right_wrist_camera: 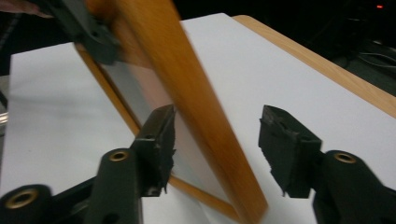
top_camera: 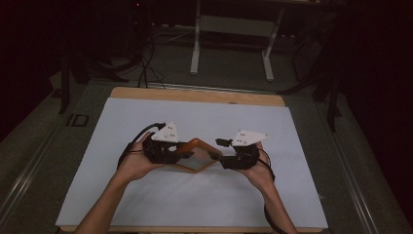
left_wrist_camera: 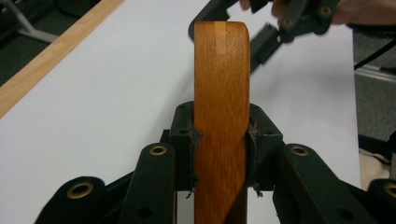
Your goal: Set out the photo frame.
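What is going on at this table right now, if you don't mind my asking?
A person is handling a wooden picture frame over a white table with a gripper in each hand. The left gripper is clamped on one edge of the frame and holds it tilted above the surface. The right gripper has its jaws open around the opposite edge, with the pads not pressing on the wood.

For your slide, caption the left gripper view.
Left tongs clamp a wooden frame edge above the white table cover.
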A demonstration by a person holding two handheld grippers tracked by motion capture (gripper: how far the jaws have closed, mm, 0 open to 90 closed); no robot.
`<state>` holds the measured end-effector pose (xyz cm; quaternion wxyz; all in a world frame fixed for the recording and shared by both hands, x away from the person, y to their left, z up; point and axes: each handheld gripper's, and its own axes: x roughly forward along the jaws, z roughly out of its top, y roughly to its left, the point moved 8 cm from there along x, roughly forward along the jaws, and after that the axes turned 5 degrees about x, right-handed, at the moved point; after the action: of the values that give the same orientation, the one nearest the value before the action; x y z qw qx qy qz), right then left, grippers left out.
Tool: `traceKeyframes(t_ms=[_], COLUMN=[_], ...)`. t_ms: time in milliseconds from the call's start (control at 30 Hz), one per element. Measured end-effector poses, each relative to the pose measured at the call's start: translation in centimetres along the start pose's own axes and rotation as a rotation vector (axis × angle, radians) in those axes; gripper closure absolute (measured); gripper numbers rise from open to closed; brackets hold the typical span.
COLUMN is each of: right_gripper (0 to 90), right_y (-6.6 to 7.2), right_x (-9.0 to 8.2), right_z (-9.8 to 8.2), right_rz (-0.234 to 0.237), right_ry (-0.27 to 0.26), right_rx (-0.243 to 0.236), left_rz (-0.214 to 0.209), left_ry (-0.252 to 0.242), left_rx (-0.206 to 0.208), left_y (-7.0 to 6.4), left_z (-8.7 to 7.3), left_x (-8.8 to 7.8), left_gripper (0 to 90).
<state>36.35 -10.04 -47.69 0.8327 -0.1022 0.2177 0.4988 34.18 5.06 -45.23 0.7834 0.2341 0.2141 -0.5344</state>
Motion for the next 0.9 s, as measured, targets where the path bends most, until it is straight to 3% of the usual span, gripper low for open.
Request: traceKeyframes(t_ms=[133, 300, 400, 600, 800, 833, 900], right_gripper=[40.8, 46.6, 48.3, 64.0, 65.5, 65.8, 67.1], right_y=[0.5, 0.6, 0.6, 0.9, 0.9, 0.8, 0.6], right_x=[1.4, 2.2, 2.2, 1.2, 1.1, 1.0, 0.7], right_z=[0.5, 0.6, 0.6, 0.3, 0.1, 0.0, -0.3], right_rz=[0.044, 0.104, 0.107, 0.129, 0.089, 0.084, 0.063], right_ry=[0.024, 0.037, 0.039, 0.035, 0.03, 0.029, 0.037], right_rx=[-0.043, -0.045, -0.054, -0.08, -0.094, -0.095, -0.102], left_rz=[-0.014, -0.028, -0.034, -0.038, -0.056, -0.086, -0.095], left_ry=[-0.026, -0.038, -0.044, -0.091, -0.119, -0.146, -0.168], left_rx=[0.011, 0.015, 0.007, -0.078, -0.114, -0.138, -0.162], left_y=[0.1, 0.3, 0.4, 1.5, 2.0, 2.1, 2.3], left_z=[0.2, 0.4, 0.4, 0.1, 0.1, 0.1, -0.1], left_x=[0.3, 0.5, 0.6, 0.5, 0.7, 0.5, 0.3], left_gripper=[68.7, 68.5, 68.2, 59.2, 52.6, 52.6, 46.0])
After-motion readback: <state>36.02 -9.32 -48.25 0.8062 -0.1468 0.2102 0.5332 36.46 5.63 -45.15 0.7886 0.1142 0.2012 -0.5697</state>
